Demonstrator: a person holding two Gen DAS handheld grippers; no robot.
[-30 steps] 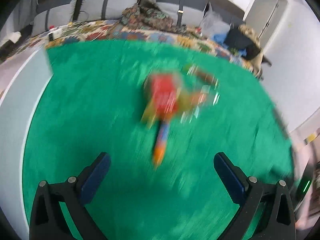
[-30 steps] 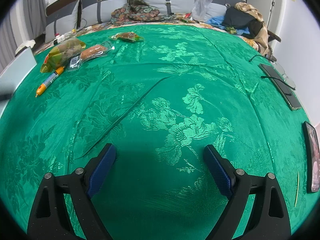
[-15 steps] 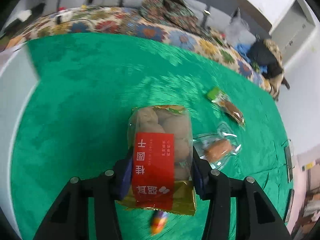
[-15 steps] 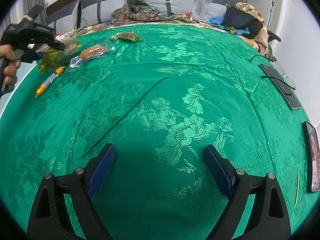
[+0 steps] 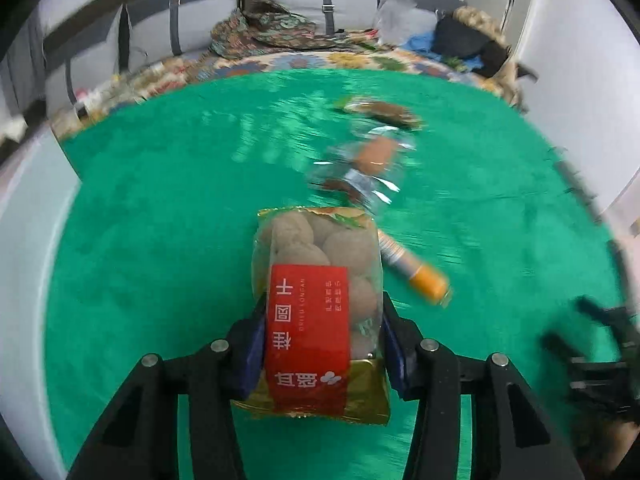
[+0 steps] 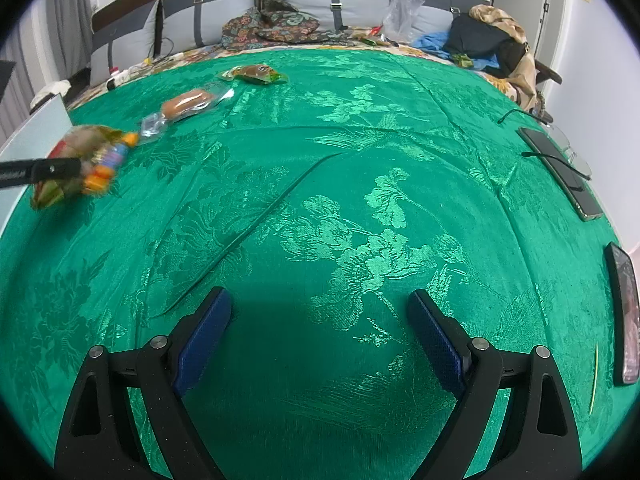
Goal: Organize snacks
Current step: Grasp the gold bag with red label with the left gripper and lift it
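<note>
My left gripper (image 5: pixel 320 316) is shut on a clear bag of dried longan with a red label (image 5: pixel 316 292) and holds it above the green cloth; the bag also shows in the right wrist view (image 6: pixel 72 160). An orange-capped tube (image 5: pixel 416 268) lies on the cloth just behind the bag. A wrapped bun (image 6: pixel 186 102) and a green-ended snack packet (image 6: pixel 256 73) lie farther back. My right gripper (image 6: pixel 320 332) is open and empty over the near middle of the cloth.
A green patterned cloth (image 6: pixel 360 160) covers the bed. Phones and a cable (image 6: pixel 560 168) lie along its right edge, another phone (image 6: pixel 622 312) nearer. A white board (image 6: pixel 36 128) stands at the left edge. Pillows and clothes (image 6: pixel 280 24) are at the back.
My left gripper came down on the longan bag, shut on it, lifted it, and has carried it toward the near left. The right gripper has not moved.
</note>
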